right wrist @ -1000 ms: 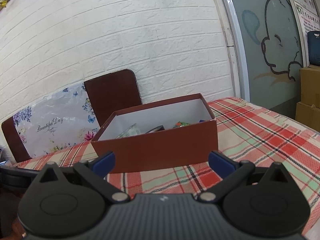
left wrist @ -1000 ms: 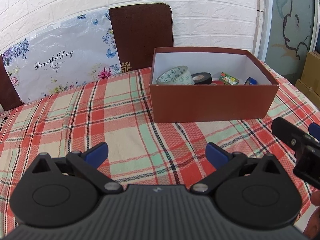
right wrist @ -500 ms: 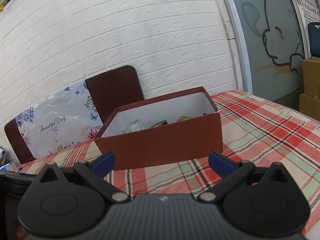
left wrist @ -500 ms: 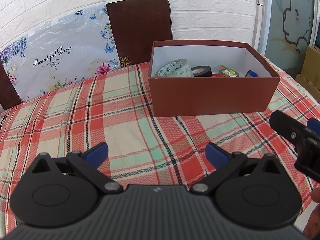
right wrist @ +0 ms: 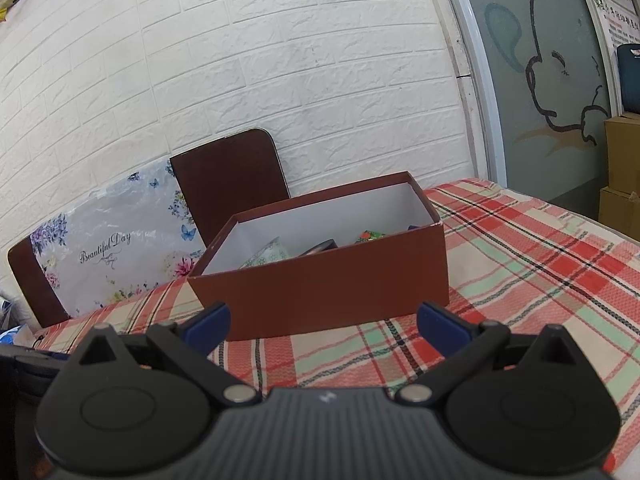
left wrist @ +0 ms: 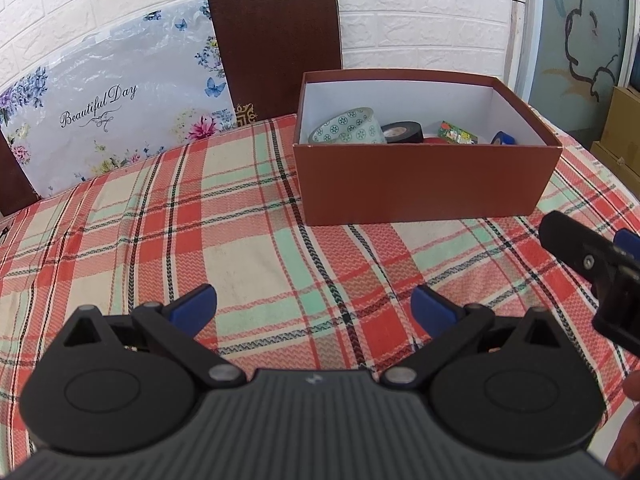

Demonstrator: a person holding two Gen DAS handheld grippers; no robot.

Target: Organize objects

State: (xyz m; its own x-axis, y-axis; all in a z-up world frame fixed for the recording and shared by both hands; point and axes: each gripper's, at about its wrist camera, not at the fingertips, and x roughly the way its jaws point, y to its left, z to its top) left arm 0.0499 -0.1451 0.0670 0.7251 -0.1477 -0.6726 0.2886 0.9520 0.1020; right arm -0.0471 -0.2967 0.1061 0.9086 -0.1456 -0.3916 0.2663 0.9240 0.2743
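Note:
A brown box (left wrist: 424, 184) stands on the plaid tablecloth (left wrist: 224, 240), also in the right wrist view (right wrist: 332, 292). Inside it lie a patterned green-white tape roll (left wrist: 348, 130), a black tape roll (left wrist: 402, 133), a small colourful packet (left wrist: 458, 136) and a blue item (left wrist: 504, 139). My left gripper (left wrist: 314, 306) is open and empty, hovering over the cloth in front of the box. My right gripper (right wrist: 324, 320) is open and empty, just in front of the box; it shows at the right edge of the left wrist view (left wrist: 596, 256).
Two dark brown chair backs (left wrist: 276, 52) and a floral "Beautiful Day" bag (left wrist: 108, 116) stand behind the table against a white brick wall. Cardboard boxes (right wrist: 622, 172) sit at the right beyond the table edge.
Both grippers have risen and tilted slightly, so the box appears lower in view and more of its inside shows. Both stay open and empty.

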